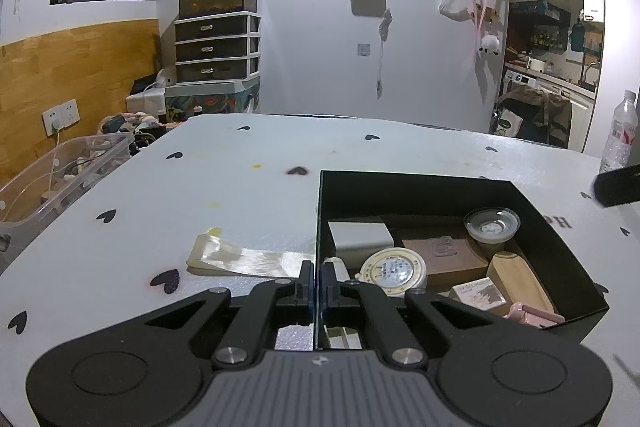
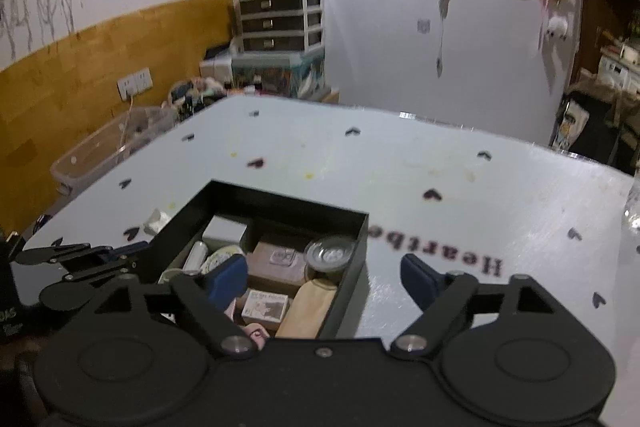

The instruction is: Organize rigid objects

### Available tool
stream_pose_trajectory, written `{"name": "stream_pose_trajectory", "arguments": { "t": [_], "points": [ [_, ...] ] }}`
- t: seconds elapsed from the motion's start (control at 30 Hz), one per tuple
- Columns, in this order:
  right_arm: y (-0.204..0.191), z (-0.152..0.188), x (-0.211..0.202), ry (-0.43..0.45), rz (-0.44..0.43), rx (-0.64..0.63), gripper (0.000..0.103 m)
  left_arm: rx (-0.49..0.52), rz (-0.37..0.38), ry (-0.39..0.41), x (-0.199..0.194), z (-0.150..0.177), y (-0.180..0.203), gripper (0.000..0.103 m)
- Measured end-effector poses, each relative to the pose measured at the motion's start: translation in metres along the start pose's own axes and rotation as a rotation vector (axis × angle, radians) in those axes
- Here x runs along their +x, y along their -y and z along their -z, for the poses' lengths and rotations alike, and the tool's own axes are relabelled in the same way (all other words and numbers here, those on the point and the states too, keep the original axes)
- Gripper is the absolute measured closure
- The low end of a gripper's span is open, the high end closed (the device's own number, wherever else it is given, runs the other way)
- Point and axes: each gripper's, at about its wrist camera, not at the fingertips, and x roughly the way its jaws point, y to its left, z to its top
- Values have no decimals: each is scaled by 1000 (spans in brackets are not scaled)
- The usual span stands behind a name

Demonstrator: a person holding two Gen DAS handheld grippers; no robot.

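Observation:
A black open box (image 1: 420,193) sits on the white heart-print table (image 1: 240,179). It holds a grey-white box (image 1: 360,237), a round tin (image 1: 394,271), a brown box (image 1: 444,259), a clear-lidded jar (image 1: 491,225), a wooden piece (image 1: 520,281) and a small printed box (image 1: 478,293). My left gripper (image 1: 319,283) is shut on the box's left wall. My right gripper (image 2: 324,277) is open above the box's (image 2: 352,259) right wall, one finger over its contents, one outside. The left gripper (image 2: 120,259) shows in the right wrist view at the box's left wall.
A strip of clear tape (image 1: 244,259) lies on the table left of the box. A clear plastic bin (image 1: 60,179) stands beyond the left edge. A plastic bottle (image 1: 622,131) stands at the far right. Drawers (image 1: 216,47) stand against the back wall.

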Motion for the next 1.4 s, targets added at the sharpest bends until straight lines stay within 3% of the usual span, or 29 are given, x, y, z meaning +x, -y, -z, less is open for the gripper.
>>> {"name": "stream_pose_trajectory", "arguments": {
  "t": [0.13,0.4,0.47,0.53,0.73,1.03,1.23,1.4],
  "points": [
    [0,14,-16,80,2,-30,1,4,-7,-2,0,-1,2,101],
    [-3,44,-33,199,37,-62,0,-10,-15,-1,-3,-2,3,99],
    [-4,51,-36,231,51,-61,0,-13,-12,23,-12,-3,3,94],
    [-5,57,-36,252,76,-68,0,-14,-9,50,-23,-4,5,72],
    [-3,71,-36,279,91,-49,0,5,-22,154,-62,1,15,26],
    [1,94,-37,286,114,-21,0,22,-44,245,-99,26,32,2],
    [2,109,-40,289,124,-13,0,-16,-41,279,-109,40,34,0],
    [4,118,-44,287,128,7,0,-23,-53,257,-110,48,37,0]
  ]
}}
